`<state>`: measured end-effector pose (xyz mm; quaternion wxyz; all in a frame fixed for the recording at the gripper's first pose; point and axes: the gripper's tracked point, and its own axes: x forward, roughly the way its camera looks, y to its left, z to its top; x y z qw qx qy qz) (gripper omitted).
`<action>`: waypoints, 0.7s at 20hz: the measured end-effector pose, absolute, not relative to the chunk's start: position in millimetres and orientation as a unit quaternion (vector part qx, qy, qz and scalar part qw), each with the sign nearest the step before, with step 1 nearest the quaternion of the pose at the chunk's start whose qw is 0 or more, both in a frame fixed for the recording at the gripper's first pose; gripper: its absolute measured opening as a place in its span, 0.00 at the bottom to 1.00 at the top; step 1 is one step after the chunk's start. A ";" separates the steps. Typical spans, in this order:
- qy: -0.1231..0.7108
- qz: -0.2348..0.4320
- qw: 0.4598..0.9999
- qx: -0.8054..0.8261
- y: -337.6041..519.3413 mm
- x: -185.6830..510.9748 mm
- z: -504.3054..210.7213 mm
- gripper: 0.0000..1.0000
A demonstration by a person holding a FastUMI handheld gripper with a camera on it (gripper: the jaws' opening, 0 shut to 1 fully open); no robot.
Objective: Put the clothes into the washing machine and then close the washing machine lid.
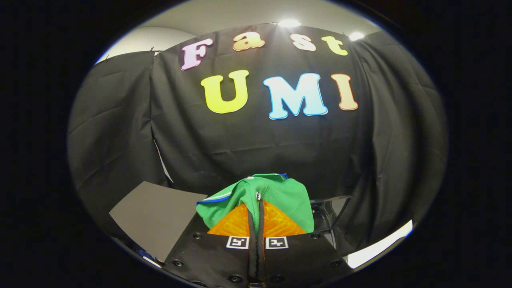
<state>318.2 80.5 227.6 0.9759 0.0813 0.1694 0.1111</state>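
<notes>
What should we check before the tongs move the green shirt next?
1. Tongs closed: ok, fingers nearly together.
2. Green fabric shirt with blue trim gripped: ok, bunched over the fingertips.
3. Shirt lifted: ok, it hangs before the black cloth wall.
4. Washing machine opening in sight: cannot tell.
5. Lid open: cannot tell.
6. Grey flat panel beside the tongs out of the way: cannot tell.

We ride on tongs, fisheye lens looking forward along two fingers. We face black cloth wall of booth, roughly level with slight upward tilt, strip of ceiling above it. Green garment sits very near lens, pinched between closed fingers. Grey sheet lies lower, beside fingers.
</notes>
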 end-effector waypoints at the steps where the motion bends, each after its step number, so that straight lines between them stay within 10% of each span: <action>1: 0.173 0.112 0.975 0.083 76.0 321.1 220.4 0.01; 14: 0.254 0.144 0.955 0.053 85.2 335.0 94.6 0.01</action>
